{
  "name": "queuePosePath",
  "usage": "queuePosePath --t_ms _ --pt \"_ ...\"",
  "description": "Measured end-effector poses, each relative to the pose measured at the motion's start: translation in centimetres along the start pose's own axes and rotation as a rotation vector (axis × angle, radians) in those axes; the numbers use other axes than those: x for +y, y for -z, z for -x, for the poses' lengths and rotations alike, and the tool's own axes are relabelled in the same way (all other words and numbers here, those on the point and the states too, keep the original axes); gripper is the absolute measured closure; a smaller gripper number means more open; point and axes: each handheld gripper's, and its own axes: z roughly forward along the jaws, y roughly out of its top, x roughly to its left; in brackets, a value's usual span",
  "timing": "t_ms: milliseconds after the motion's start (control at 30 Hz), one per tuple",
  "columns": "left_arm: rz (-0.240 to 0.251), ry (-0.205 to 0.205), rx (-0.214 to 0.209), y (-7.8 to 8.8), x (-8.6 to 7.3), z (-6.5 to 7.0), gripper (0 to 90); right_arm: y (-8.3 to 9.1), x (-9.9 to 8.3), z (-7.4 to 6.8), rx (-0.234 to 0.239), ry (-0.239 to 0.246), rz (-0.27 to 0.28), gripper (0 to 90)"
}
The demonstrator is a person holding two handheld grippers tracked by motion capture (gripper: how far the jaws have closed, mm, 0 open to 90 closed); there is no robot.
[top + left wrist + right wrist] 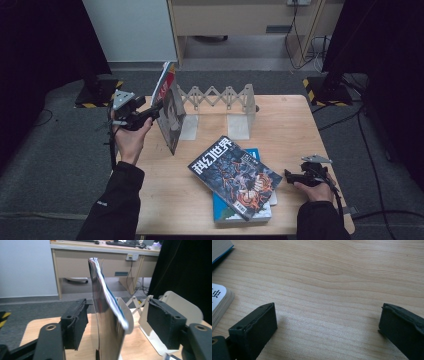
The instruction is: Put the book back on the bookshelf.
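Observation:
A magazine point(170, 112) stands upright on edge against the left plate of a beige expanding book rack point(220, 97). My left gripper point(150, 114) is at its left side. In the left gripper view the magazine point(107, 322) rises between the jaws of my left gripper point(120, 325), which stand apart without pressing on it, so it is open. A dark-covered magazine point(235, 175) lies flat on a blue book point(250, 212) at the table's front. My right gripper point(290, 176) rests just right of that stack, open with bare wood between its jaws point(327, 327).
The wooden table point(295, 125) has free surface at the right and behind the stack. The rack's right plate point(240, 125) stands near the middle back. A book corner point(219, 302) shows at the left of the right gripper view. Grey carpet and desks lie beyond.

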Motion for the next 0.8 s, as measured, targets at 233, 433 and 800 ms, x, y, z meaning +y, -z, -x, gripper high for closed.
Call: queuePosePath --t_ms 233,433,800 --pt "-0.003 0.016 -0.042 2.0 -2.8 -0.6 26.6 0.0 0.0 0.0 -0.001 0.001 0.000 1.6" --pt "-0.038 0.040 -0.062 3.0 -5.5 -0.8 24.0 0.0 0.0 0.0 -0.002 0.004 -0.002 1.4" --pt "-0.155 0.046 -0.110 2.2 -10.5 0.3 23.7 -0.1 0.1 0.0 -0.001 0.006 -0.006 0.7"
